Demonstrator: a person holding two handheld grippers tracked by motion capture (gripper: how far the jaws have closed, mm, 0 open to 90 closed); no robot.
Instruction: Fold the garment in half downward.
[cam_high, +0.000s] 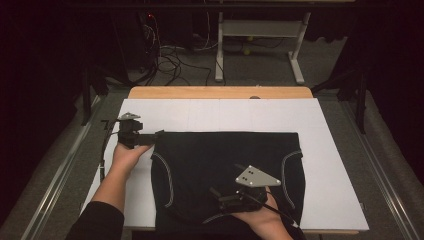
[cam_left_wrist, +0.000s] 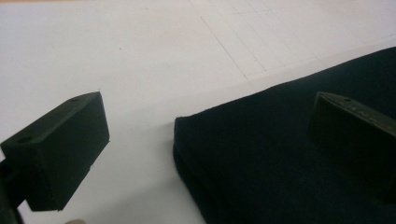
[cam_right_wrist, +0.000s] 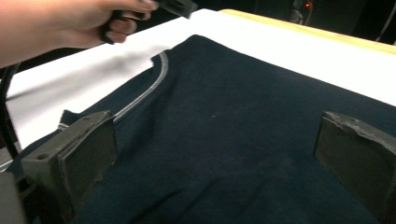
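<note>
A dark folded garment (cam_high: 227, 172) is lying on the white worktop (cam_high: 340, 165); both the left gripper (cam_high: 159, 135) and the right gripper (cam_high: 212, 197) are hovering released, at its far-left corner and near edge.

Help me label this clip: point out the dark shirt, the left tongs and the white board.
dark shirt (cam_high: 225, 165): high view, middle of the cloth.
left tongs (cam_high: 159, 134): high view, tips at the shirt's far left corner.
white board (cam_high: 220, 114): high view, bare far part.
</note>
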